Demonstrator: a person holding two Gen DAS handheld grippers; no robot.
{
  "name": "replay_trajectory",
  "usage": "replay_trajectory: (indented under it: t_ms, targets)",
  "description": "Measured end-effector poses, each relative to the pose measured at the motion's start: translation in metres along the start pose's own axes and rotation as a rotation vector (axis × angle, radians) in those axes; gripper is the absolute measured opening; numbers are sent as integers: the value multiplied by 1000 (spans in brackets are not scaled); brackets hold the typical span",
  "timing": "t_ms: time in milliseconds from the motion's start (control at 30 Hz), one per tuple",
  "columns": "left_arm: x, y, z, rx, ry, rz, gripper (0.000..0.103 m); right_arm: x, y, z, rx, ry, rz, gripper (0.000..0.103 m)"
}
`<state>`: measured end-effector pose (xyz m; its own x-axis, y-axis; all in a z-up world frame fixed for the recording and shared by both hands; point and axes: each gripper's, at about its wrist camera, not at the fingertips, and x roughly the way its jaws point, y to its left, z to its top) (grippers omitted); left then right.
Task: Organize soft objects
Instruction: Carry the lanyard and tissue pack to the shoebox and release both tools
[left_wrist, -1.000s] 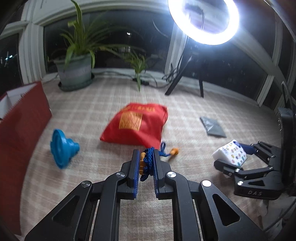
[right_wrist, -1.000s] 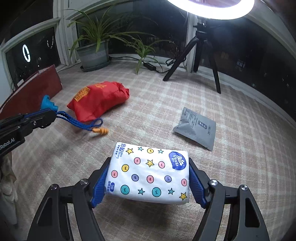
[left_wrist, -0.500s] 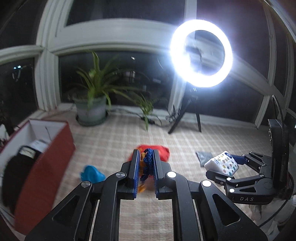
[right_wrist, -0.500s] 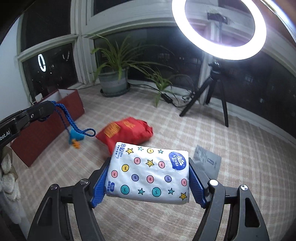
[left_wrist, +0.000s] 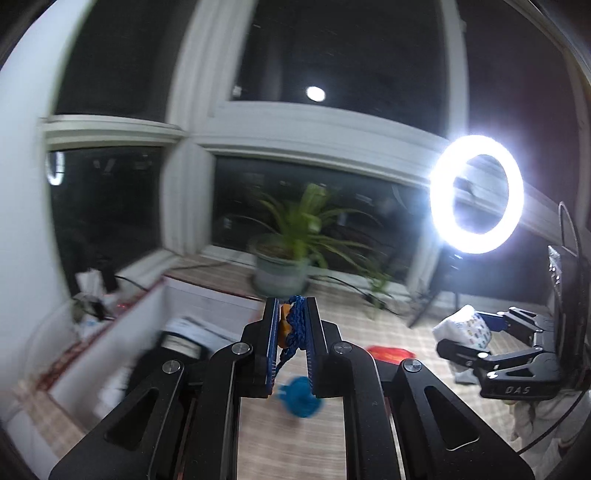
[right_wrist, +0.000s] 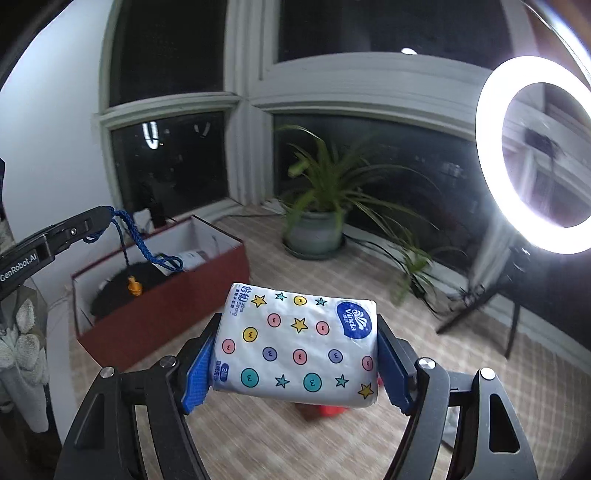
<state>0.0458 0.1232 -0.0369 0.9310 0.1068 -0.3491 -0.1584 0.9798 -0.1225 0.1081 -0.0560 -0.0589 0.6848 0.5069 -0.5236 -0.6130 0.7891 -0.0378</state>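
Between the blue pads of the right gripper (right_wrist: 295, 354), clamped at both short ends: a white tissue pack (right_wrist: 299, 343) printed with coloured dots and stars, held well clear of the checked mat (right_wrist: 480, 369), jaws spread to the pack's width; seen from the left wrist view at about three o'clock, the same right gripper (left_wrist: 469, 332) with the tissue pack (left_wrist: 463, 328) in its grip; at the centre of that view, left gripper (left_wrist: 291, 321) closed almost fully, pinching a bunch of blue cord (left_wrist: 297, 325) with an orange bead beside it between the pads; below the jaws, at about six o'clock, blurred blue toy (left_wrist: 301, 400), how it joins the cord too smeared to tell; from the right wrist view, at nine o'clock, left gripper (right_wrist: 107, 214) with the blue cord (right_wrist: 140, 247) hanging from its tip in a loop, an orange bead (right_wrist: 133, 286) dangling over the open red box (right_wrist: 177, 310); inside the box, something dark and a white item, not clear enough to name; at twelve o'clock, potted plant (right_wrist: 317, 221) by the dark window; at two o'clock, lit ring light (right_wrist: 535, 155) on its stand; on the mat under the tissue pack, at six o'clock, a sliver of red bag (right_wrist: 328, 410), mostly hidden; same red bag (left_wrist: 388, 352) just right of the left jaws in the left wrist view.
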Motion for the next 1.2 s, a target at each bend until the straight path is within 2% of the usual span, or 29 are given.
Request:
replay_trajectory:
  t_ms: [233,500,633,733,900,1100,1200]
  targets:
    - [-19,54,8,-58,-29,126,11,24,54,41,-81,-38,112,72]
    - [-28,107,5,-128,-15,235,11,62,117,77,-136,-11,269,72]
    - [-29,128,-3,-179,19,255,11,79,147,80,-155,25,336,72]
    - [-26,143,-10,-229,51,242,11,93,164,82,-169,53,375,72]
    - [-14,163,-21,-288,97,234,11,121,181,79,-168,112,409,72]
    - [10,175,-31,-296,168,215,11,152,204,62,-208,192,416,72]
    - [17,176,-34,-285,185,231,11,160,210,57,-214,215,425,72]
